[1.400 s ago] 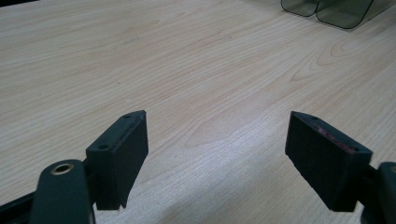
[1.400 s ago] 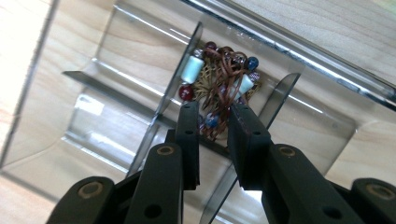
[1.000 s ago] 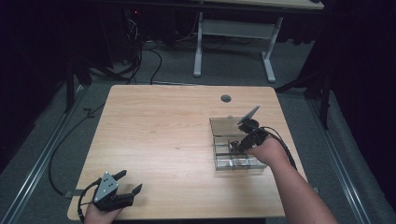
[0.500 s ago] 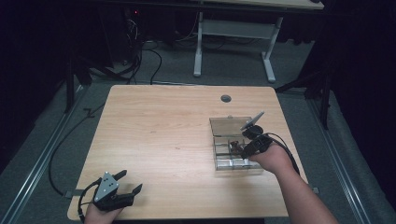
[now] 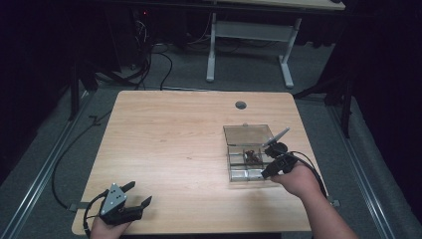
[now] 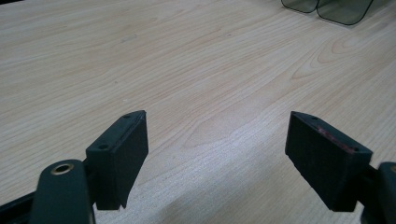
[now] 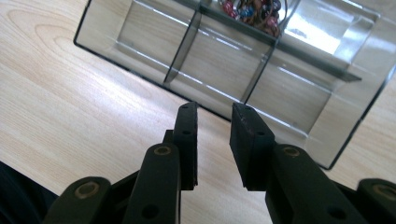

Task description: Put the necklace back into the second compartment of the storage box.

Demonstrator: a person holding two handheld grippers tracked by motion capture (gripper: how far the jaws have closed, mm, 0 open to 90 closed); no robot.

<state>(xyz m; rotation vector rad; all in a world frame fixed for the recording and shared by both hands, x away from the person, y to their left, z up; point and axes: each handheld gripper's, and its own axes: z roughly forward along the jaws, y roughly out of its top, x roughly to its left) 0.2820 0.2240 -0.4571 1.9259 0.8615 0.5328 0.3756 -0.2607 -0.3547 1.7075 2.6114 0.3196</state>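
Your right gripper (image 5: pixel 269 164) hovers at the clear compartment box (image 5: pixel 247 152) near the surface's (image 5: pixel 169 149) right edge, fingers (image 7: pixel 250 140) slightly parted, empty; colourful beads (image 7: pixel 250 10) sit in a far compartment. Your left gripper (image 5: pixel 137 196) rests at the near-left corner, fingers spread wide, empty.

- Looks like a lab / recording setup, not a home.
- Light wood tabletop (image 5: pixel 169 149) w/ round cable grommet (image 5: pixel 241 105) near far edge, standing on grey carpet floor (image 5: pixel 50 149).
- Dark surroundings, black on both sides; light falls mostly on the tabletop.
- Loose cables (image 5: pixel 149 59) bundled on floor beyond far-left corner.
- White metal frame of a second desk (image 5: pixel 249 40) behind.
- Metal rails (image 5: pixel 30 199) on floor along left & right sides.
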